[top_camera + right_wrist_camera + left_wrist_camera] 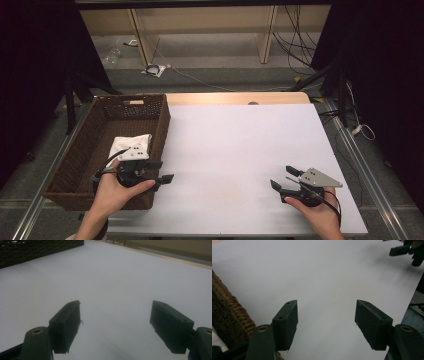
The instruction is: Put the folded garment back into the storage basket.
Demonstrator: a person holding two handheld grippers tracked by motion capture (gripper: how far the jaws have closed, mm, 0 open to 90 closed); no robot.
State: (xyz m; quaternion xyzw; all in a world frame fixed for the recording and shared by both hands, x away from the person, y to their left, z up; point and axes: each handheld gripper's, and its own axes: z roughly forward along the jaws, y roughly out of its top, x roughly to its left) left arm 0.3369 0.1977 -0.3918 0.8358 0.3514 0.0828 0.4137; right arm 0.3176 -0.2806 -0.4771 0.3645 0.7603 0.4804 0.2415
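Note:
A brown wicker basket (87, 137) stands at the table's left side, and a folded white cloth (131, 145) lies inside it near its right wall. My left gripper (162, 171) hovers just over the basket's front right corner, jaws open and empty, pointing right over the white table. In the left gripper view its jaws (325, 320) stand wide apart above bare table, with the basket wall (227, 312) at the left. My right gripper (284, 178) is open near the front right, pointing left. Its jaws (115, 325) frame bare table, with the basket (37, 248) far off.
The white table (235, 150) spreads between the two grippers. A wooden strip (235, 98) runs along its far edge. Beyond it stand wooden shelves and loose cables on the floor. Metal rails flank the table's sides.

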